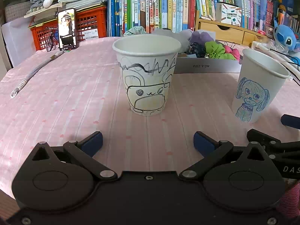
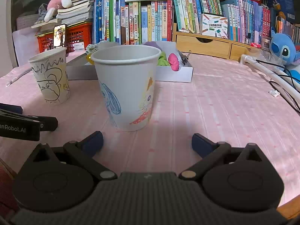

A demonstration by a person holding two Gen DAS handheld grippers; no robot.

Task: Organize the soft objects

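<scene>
Both sets of tongs, left gripper (image 1: pixel 148 140) and right gripper (image 2: pixel 147 140), spread apart, holding nothing. Soft scrunchies (image 1: pixel 217 50) heaped in the white box (image 1: pixel 206 66) at 12 o'clock, behind both cups (image 1: pixel 147 75); right probably nearer.
</scene>
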